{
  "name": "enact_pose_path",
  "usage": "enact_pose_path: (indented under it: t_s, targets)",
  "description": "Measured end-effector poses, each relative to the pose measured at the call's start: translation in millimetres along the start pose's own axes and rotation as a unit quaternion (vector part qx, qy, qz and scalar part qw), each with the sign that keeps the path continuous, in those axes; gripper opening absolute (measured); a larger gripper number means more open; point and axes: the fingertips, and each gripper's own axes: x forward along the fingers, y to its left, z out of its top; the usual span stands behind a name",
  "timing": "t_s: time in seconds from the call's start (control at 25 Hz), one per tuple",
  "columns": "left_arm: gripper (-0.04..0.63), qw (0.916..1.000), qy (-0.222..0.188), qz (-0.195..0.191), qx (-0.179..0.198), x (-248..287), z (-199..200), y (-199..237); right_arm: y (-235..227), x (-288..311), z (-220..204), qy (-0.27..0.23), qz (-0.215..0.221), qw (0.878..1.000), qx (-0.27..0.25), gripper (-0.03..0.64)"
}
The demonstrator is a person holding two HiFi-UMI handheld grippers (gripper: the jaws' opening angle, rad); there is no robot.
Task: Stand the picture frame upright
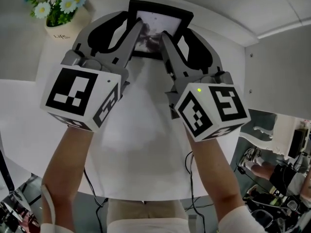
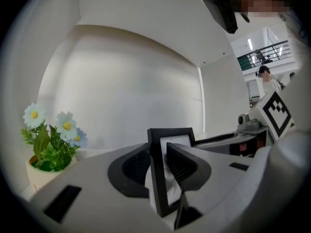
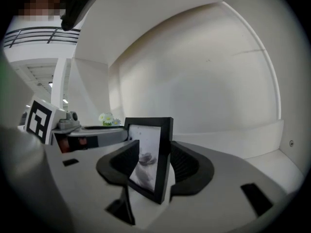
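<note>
A black picture frame [image 1: 154, 17] with a grey photo stands upright near the far edge of the white round table [image 1: 141, 149]. My left gripper [image 1: 129, 26] is shut on the frame's left side. In the left gripper view the frame [image 2: 156, 171] is nearly edge-on, pinched between the two jaws [image 2: 161, 155]. My right gripper [image 1: 180, 34] straddles the frame's right side. In the right gripper view the frame [image 3: 148, 154] stands at an angle between the jaws [image 3: 153, 153], which sit wider than the frame and do not clearly press on it.
A white pot of blue and white daisies [image 1: 58, 14] stands at the table's far left, close to the left gripper. A curved white wall [image 2: 136, 91] rises just behind the table. A grey panel [image 1: 279, 72] and cluttered floor [image 1: 272, 178] lie to the right.
</note>
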Motion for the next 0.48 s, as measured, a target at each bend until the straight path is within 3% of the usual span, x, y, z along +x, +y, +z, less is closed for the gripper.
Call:
enact_pose_path:
  t_s: [0.2, 0.48]
  targets:
    - [0.114, 0.9995, -0.013, 0.017, 0.023, 17, 0, 17, -4, 22, 6, -0.003, 0.007, 1.0, -0.018, 0.209]
    - [0.114, 0.9984, -0.038, 0.014, 0.039, 41, 9, 27, -22, 44, 16, -0.007, 0.005, 0.999, -0.035, 0.206]
